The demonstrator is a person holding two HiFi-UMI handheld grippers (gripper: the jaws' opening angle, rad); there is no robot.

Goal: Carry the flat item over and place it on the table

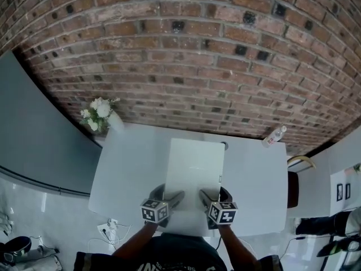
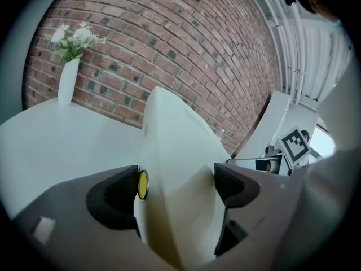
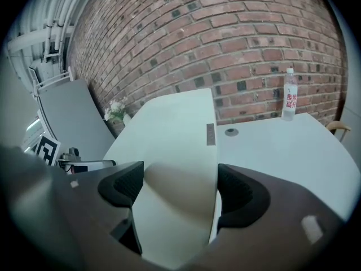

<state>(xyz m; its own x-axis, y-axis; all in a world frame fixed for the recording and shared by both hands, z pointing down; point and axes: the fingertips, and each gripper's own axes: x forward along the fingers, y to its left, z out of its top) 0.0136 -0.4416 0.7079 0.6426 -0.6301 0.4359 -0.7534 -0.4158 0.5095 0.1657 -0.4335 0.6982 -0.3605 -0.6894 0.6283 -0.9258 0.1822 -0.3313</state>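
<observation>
In the head view, a flat sheet [image 1: 194,171] that is white sits over the middle of the white tabletop [image 1: 127,174]. Its near edge is by the person. The left tongs [image 1: 172,197] grip that edge on the left side, and the right tongs [image 1: 205,195] grip it on the right side, near each other. A vase [image 1: 99,116] of white flowers stands at the far left corner of the tabletop. A bottle [image 1: 274,135] stands at the far right corner. A brick wall [image 1: 186,49] is behind them. In the left gripper view, the left tongs [image 2: 177,182] are pinching the flat sheet [image 2: 172,151], which fills the gap and bends up like a hill between the two dark pads. The vase [image 2: 66,81] stands far off by the wall. In the right gripper view, the right tongs [image 3: 179,185] are pinching the flat sheet [image 3: 175,134] too, with both pads touching it. The sheet reaches out toward the wall. It may be resting on the tabletop [image 3: 282,151] at its far end, but that is hard to see. The bottle [image 3: 289,95] stands upright past it on the right.
</observation>
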